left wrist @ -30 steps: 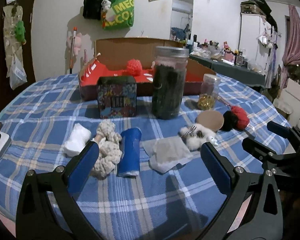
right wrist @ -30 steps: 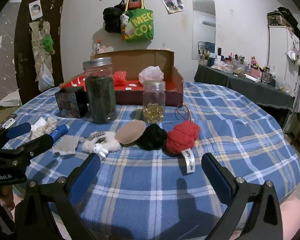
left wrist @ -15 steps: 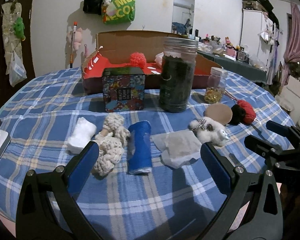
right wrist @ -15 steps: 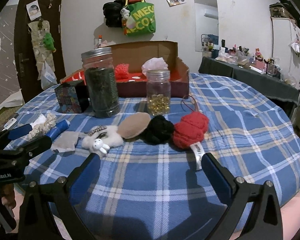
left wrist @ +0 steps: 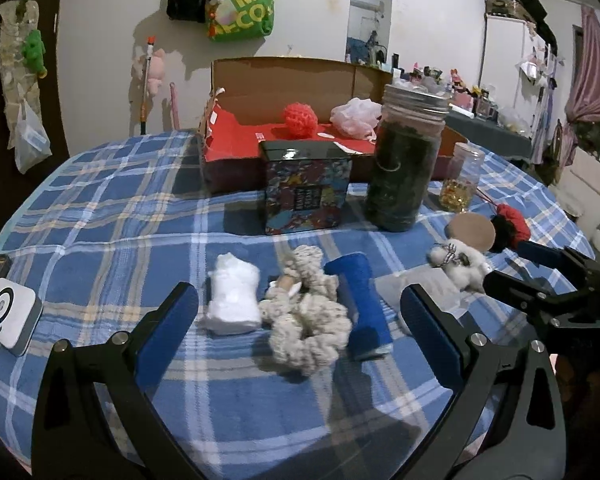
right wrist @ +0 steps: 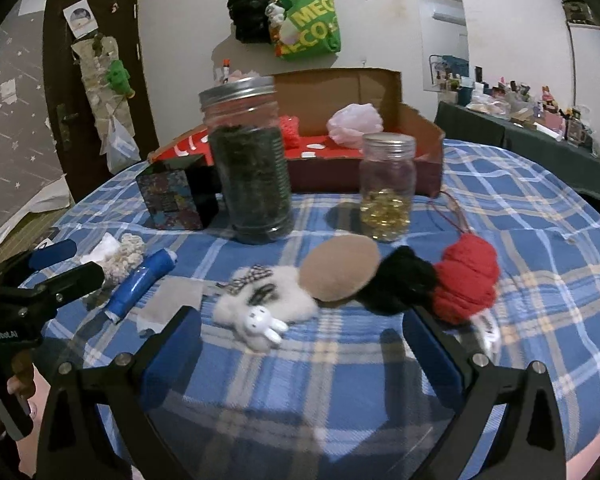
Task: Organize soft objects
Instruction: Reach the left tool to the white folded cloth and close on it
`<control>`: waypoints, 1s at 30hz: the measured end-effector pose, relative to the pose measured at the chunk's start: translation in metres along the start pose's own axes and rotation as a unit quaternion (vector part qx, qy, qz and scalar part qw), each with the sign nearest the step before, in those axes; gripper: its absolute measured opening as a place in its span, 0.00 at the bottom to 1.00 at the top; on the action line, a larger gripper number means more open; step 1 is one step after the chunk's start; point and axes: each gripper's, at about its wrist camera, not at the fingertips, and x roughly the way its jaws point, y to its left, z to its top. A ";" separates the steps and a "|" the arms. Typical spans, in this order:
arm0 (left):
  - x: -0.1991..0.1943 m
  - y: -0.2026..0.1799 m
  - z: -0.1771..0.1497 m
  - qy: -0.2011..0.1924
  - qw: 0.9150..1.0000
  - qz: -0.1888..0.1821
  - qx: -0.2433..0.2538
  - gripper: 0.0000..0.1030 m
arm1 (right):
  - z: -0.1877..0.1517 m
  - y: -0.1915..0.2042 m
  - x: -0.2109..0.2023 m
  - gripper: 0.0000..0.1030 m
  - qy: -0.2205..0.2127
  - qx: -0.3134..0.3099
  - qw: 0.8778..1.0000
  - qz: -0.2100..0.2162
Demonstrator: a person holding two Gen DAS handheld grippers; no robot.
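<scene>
Blue-padded claws hang spread wide and empty over a checked tablecloth (left wrist: 112, 216) strewn with soft things.

From my remote seat, the left claw (left wrist: 298, 316) frames three items between its parted fingers: a white folded cloth (left wrist: 233, 299) nearest the left finger, a cream knitted scrunchie (left wrist: 306, 320) at centre, and a blue roll (left wrist: 364, 300) touching it toward the right finger. My right claw (right wrist: 300, 340), likewise released, has a white fluffy bunny clip (right wrist: 262, 308) just ahead of its left finger, a tan pad (right wrist: 340, 274) and black pom-pom (right wrist: 404, 284) ahead between the fingers, and a red yarn bundle (right wrist: 468, 280) by the right finger. Beyond both stand a dark jar (left wrist: 406, 160), a patterned tin (left wrist: 306, 188) and an open cardboard box (left wrist: 240, 136) holding a red knit ball (left wrist: 300, 118).
</scene>
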 end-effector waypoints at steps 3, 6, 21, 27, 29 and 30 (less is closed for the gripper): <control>0.002 0.005 0.000 0.004 1.000 -0.008 0.005 0.98 | 0.003 0.005 0.005 0.96 0.004 -0.008 1.000 -0.002; 0.004 0.007 -0.001 0.007 1.000 -0.017 0.014 0.89 | 0.004 0.007 0.011 0.89 0.012 -0.011 1.000 -0.002; 0.004 0.006 0.002 0.008 0.998 -0.038 0.055 0.78 | 0.008 0.009 0.021 0.78 0.025 -0.011 1.000 0.007; 0.002 0.031 0.008 0.014 0.999 -0.030 0.026 0.78 | 0.008 0.007 0.021 0.78 0.024 -0.004 1.000 0.011; 0.003 0.038 0.011 0.017 0.999 -0.020 0.023 0.78 | 0.008 0.007 0.022 0.75 0.024 -0.005 1.000 0.011; 0.004 0.040 0.012 0.020 0.999 -0.017 0.023 0.78 | 0.008 0.007 0.022 0.74 0.024 -0.006 1.000 0.012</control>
